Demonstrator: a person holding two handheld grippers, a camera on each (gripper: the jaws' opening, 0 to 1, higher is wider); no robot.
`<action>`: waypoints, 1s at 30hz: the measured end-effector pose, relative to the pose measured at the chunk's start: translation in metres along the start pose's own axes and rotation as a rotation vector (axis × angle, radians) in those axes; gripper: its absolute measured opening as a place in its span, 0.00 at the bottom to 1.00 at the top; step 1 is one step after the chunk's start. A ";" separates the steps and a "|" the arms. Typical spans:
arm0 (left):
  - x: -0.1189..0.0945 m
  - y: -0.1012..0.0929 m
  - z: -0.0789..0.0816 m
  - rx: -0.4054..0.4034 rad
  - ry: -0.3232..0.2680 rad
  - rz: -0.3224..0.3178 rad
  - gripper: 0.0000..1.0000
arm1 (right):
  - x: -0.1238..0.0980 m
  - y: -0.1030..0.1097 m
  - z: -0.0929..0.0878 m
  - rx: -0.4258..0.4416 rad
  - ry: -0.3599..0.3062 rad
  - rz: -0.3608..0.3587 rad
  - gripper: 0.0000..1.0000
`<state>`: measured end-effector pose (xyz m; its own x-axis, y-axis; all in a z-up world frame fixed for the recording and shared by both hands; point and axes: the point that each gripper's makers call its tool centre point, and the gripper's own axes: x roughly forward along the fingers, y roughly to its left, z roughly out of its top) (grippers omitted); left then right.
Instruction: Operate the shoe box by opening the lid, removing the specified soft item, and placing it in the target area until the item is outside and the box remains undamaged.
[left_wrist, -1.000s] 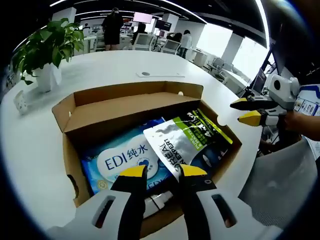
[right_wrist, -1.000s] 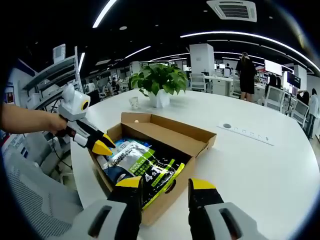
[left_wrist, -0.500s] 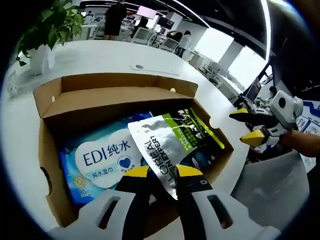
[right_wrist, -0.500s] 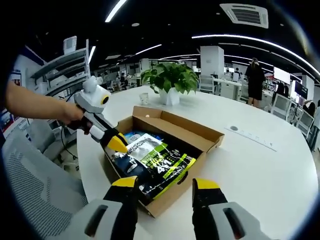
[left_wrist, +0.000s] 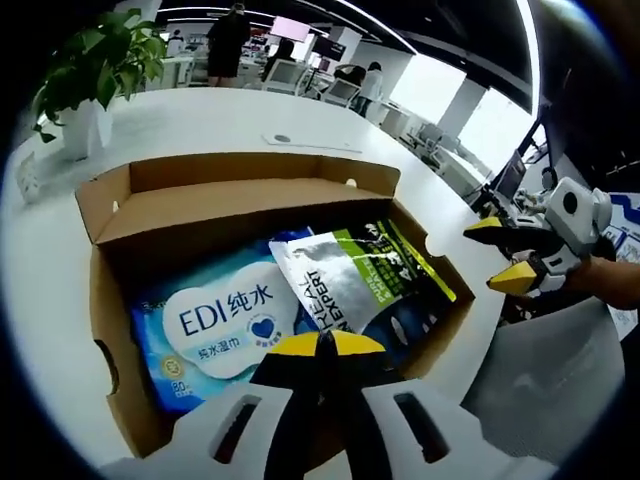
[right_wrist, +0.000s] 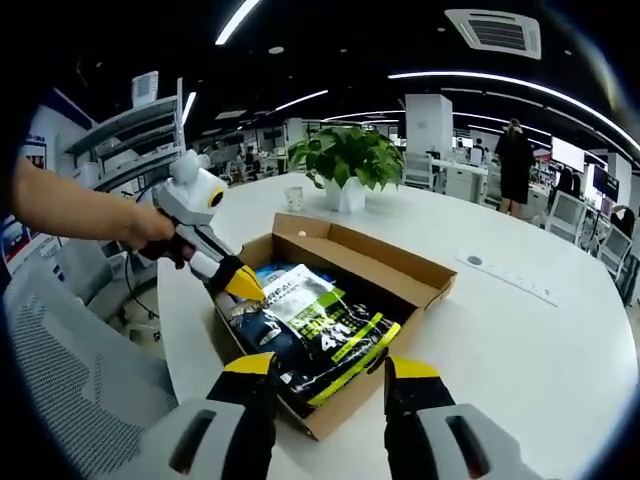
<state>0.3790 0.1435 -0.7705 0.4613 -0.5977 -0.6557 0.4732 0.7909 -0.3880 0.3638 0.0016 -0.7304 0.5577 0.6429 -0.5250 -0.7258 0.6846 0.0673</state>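
Pouch (left_wrist: 350, 285) of silver, green and black film is seen lying inside the shoe box (left_wrist: 240, 200), directly ahead of the left gripper (left_wrist: 322, 345), overlapping a blue and white pack of wet wipes (left_wrist: 215, 315) that lies just to that gripper's left. The left gripper's yellow tips are pressed together at the pouch's near edge, and a pinch on that edge is judged likely, though the contact itself is hidden behind the tips. In the right gripper view the same tips are seen meeting at the near corner of the pouch, which appears slightly raised there. The lid is already folded back, its flap standing open on the far side of the box from both grippers, so the opening step is judged done and the cardboard looks undamaged. The removal is judged barely begun: the pouch is not yet out of the box, and the lift clear of the walls and the setting down remain. No marked target area can be made out on the white table (right_wrist: 520, 340). The right gripper (right_wrist: 328, 366) is held with its jaws spread, empty, just short of the box's near corner. A potted plant (right_wrist: 345, 165) stands on the table well beyond the box.
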 end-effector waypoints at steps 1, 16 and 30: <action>-0.002 0.002 0.001 -0.004 -0.003 0.002 0.00 | 0.000 0.001 0.001 0.003 -0.002 0.001 0.40; -0.027 0.030 0.004 -0.029 -0.036 0.055 0.00 | 0.031 0.018 0.005 0.074 0.036 0.044 0.36; -0.038 0.045 0.003 -0.042 -0.061 0.081 0.00 | 0.068 0.026 -0.005 0.143 0.137 0.075 0.33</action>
<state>0.3846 0.2014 -0.7612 0.5421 -0.5378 -0.6458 0.4011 0.8408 -0.3635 0.3805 0.0615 -0.7689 0.4375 0.6476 -0.6239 -0.6929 0.6850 0.2251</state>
